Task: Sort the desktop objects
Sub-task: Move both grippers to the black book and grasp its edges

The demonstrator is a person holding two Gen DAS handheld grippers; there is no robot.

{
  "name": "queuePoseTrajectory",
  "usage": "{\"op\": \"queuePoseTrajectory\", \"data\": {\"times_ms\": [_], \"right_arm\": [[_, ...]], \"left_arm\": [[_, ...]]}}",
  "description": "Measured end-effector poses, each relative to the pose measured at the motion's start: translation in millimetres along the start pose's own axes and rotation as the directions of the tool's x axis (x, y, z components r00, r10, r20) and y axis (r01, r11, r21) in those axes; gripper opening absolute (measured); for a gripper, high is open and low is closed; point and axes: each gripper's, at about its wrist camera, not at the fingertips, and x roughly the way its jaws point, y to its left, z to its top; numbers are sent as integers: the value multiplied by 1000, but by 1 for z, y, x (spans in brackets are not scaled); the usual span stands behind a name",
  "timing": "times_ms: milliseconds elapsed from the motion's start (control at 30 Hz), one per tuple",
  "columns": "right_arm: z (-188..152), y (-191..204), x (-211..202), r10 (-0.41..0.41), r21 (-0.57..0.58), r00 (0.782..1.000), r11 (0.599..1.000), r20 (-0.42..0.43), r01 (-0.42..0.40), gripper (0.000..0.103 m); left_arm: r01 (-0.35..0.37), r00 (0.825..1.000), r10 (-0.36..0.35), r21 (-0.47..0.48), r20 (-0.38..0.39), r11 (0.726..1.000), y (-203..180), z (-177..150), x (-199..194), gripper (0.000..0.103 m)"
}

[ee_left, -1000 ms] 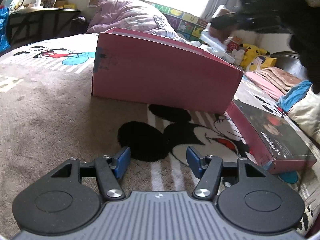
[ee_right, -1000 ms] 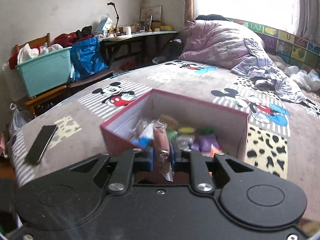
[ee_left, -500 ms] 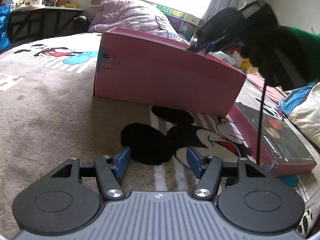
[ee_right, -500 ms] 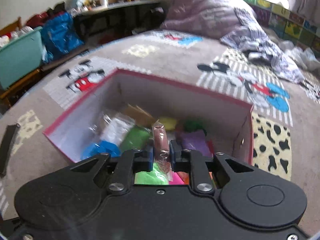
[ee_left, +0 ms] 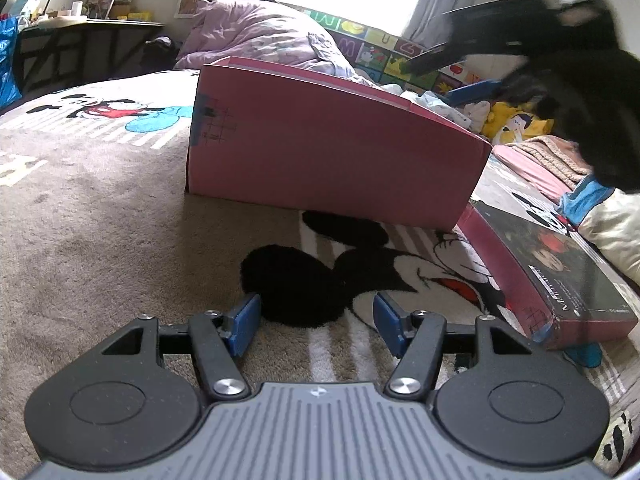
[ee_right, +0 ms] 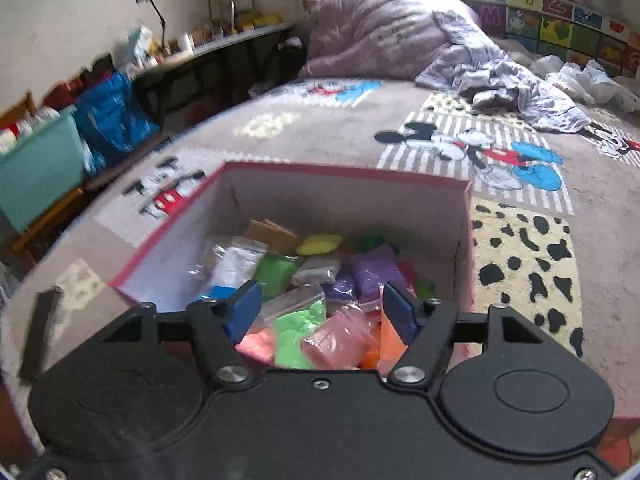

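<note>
The brown packet clamped a second ago is gone from the right gripper, whose blue pads are now spread wide above the pink box.

Below the gripper, coloured packets are piled inside the box, which stands on the Mickey Mouse blanket. The left gripper is held wide and empty, low over the blanket, near the box's outer wall; a dark red lid lies just beside the box.
</note>
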Motion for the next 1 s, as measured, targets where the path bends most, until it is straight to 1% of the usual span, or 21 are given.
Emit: {"op": "queuePoseTrajectory", "data": {"times_ms": [67, 133, 200, 300, 400, 433, 500, 567, 700, 800, 867, 1000], "right_arm": [[-8, -7, -24, 14, 16, 1000, 1000, 28, -15, 70], [-21, -19, -51, 13, 38, 998, 999, 55, -15, 72], [-37, -34, -78, 2, 72, 997, 997, 80, -8, 76], [-66, -64, -116, -39, 139, 994, 990, 105, 24, 81], [-105, -96, -146, -113, 206, 988, 975, 102, 90, 83], [-119, -108, -155, -137, 230, 986, 967, 97, 111, 83], [-143, -128, -167, -175, 276, 981, 950, 84, 145, 83], [-167, -150, -176, -212, 334, 974, 926, 78, 175, 83], [-201, -181, -182, -262, 424, 961, 883, 85, 203, 83], [-217, -198, -181, -304, 460, 948, 858, 97, 228, 83], [-224, -206, -179, -321, 478, 940, 847, 112, 233, 84], [-238, -228, -169, -306, 539, 942, 821, 138, 188, 85]], "left_arm": [[5, 1000, -5, 19, 0, 1000, -3, -2, 1, 73], [-1, 1000, 1, 56, 1, 998, -9, -5, 1, 77], [-11, 1000, 11, 90, -1, 996, -14, -7, 2, 79], [-12, 1000, 14, 113, -10, 993, -18, -7, 0, 80], [-7, 1000, 8, 126, -2, 992, -21, -7, -5, 80], [-1, 1000, 1, 125, 4, 992, -23, -7, -7, 80], [33, 999, -34, 88, 14, 996, -28, -6, -12, 80], [91, 996, -92, 60, 13, 994, -40, -4, -14, 80], [181, 983, -183, 105, 11, 978, -74, 2, -11, 80], [233, 972, -233, 117, -16, 965, -98, 9, 2, 80], [254, 967, -250, 113, -47, 961, -112, 10, 14, 80], [271, 960, -259, 114, -108, 956, -133, 9, 36, 80]]}}
